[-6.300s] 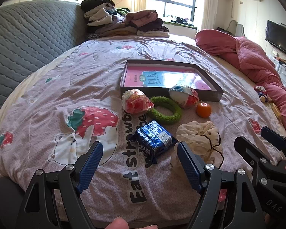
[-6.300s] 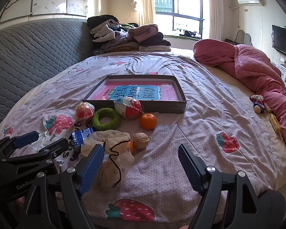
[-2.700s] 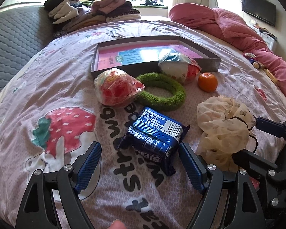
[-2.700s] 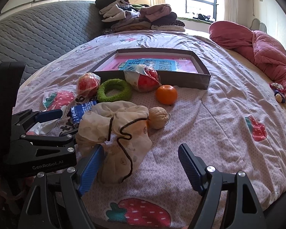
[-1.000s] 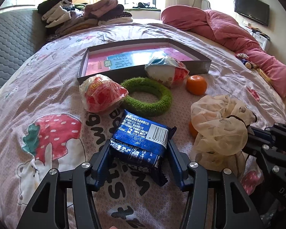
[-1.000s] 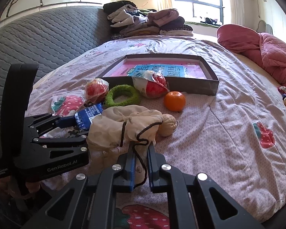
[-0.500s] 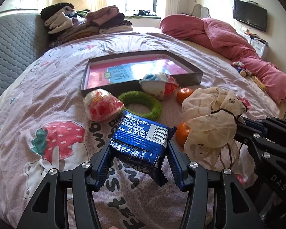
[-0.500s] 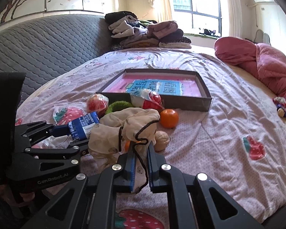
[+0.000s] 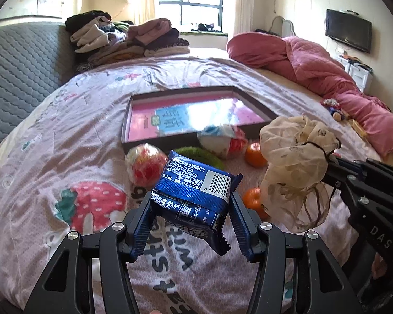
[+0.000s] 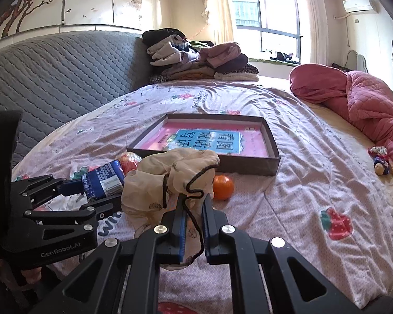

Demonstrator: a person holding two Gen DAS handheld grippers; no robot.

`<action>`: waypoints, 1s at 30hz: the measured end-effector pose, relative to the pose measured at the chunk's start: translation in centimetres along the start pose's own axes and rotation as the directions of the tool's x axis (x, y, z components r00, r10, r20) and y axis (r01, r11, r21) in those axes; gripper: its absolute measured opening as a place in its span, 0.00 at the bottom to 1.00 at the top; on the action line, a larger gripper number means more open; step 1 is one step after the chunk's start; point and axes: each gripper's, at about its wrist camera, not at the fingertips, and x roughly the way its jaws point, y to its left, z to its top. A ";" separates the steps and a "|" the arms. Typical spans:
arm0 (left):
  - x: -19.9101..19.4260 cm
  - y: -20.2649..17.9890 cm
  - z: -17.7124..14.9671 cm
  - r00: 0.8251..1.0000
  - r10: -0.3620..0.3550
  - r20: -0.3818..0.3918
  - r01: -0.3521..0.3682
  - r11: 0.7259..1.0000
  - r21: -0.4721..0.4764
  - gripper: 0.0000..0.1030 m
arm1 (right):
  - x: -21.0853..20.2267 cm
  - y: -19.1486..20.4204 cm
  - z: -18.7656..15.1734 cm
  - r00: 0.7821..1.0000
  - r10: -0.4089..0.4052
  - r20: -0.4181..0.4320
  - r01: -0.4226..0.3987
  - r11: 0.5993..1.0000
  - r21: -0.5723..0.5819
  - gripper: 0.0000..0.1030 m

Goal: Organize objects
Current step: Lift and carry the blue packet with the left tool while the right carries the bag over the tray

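Note:
My left gripper (image 9: 192, 204) is shut on a blue snack packet (image 9: 196, 180) and holds it tilted above the strawberry-print bedsheet. My right gripper (image 10: 195, 200) is shut on the cord and cloth of a beige drawstring pouch (image 10: 167, 175), which hangs off the sheet; in the left wrist view the pouch (image 9: 293, 151) dangles at the right. Ahead lies a shallow dark box (image 9: 251, 128) with a pink book inside. Before it lie a green ring (image 9: 204, 155), a red wrapped ball (image 9: 144, 167), a white-red wrapped ball (image 9: 222, 141) and two oranges (image 9: 254, 153) (image 9: 251, 197).
Folded clothes (image 9: 128, 39) are piled at the far end of the bed. A pink quilt (image 9: 314, 65) is heaped along the right side, with a small toy (image 10: 380, 159) near it. A grey padded headboard (image 10: 52, 78) runs along the left.
Both grippers have risen, lifting the blue packet and the pouch off the sheet. An orange that the pouch covered now shows beneath it.

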 end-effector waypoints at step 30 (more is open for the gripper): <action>4.3 3.5 8.3 0.997 0.060 0.047 -0.056 0.995 -0.077 0.55 | 3.6 -3.0 5.8 0.996 -0.030 0.080 0.030 1.000 -0.002 0.10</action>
